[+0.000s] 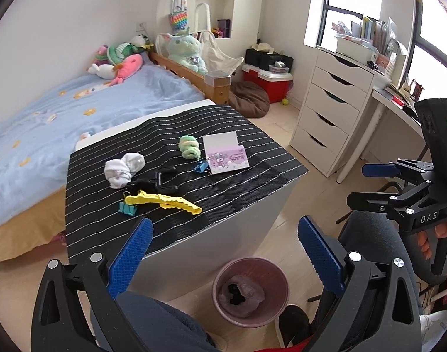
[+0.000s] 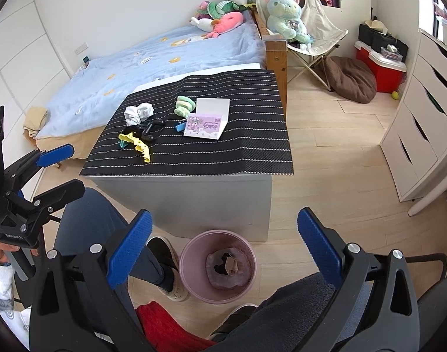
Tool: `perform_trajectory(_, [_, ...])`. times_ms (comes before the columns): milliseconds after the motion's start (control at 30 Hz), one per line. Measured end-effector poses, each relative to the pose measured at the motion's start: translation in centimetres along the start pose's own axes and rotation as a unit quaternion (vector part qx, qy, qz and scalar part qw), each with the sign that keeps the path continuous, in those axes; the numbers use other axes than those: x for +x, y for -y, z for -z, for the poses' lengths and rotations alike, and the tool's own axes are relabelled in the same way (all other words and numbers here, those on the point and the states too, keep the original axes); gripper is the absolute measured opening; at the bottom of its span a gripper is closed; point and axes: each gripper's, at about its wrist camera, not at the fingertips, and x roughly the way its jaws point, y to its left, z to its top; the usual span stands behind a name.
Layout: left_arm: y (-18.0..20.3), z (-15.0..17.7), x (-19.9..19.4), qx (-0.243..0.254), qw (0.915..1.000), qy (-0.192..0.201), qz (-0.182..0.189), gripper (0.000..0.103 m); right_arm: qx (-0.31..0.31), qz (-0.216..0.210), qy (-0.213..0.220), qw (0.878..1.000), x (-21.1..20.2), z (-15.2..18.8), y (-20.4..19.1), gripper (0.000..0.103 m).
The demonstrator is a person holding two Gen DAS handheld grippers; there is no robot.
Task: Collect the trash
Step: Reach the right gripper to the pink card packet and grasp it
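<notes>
I see the striped table [image 1: 223, 135] ahead; pink bin [image 1: 250, 290] on the floor below my left gripper [image 1: 223, 252] and right gripper [image 2: 223, 249], both spread wide, empty. White crumpled wad [image 1: 122, 168] lies on the table, well beyond the tips.

2 binder clips [image 1: 202, 166], 1 bin [image 1: 250, 290]

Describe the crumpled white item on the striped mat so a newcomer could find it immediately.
Start at the low white table beside the bed, covered by a black mat with white stripes. On the mat's bed-side half, behind the black clip and yellow clip, lies the wadded white tissue. It is the only white, soft, shapeless lump there.
</notes>
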Motion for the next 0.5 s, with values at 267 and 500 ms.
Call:
perform_trajectory(267, [-2.8,-0.3,-0.4,-0.031,0.9989,0.012,-0.032,0.095,-0.004,-0.007,-0.010,1.000,1.7,-2.2,-1.1,0.098])
perform_trajectory(500, [-4.0,-0.2,-0.5,-0.047,0.9979,0.016,-0.041,0.095,-0.002,-0.006,-0.009,1.000,3.4,-5.2,-1.9,0.098])
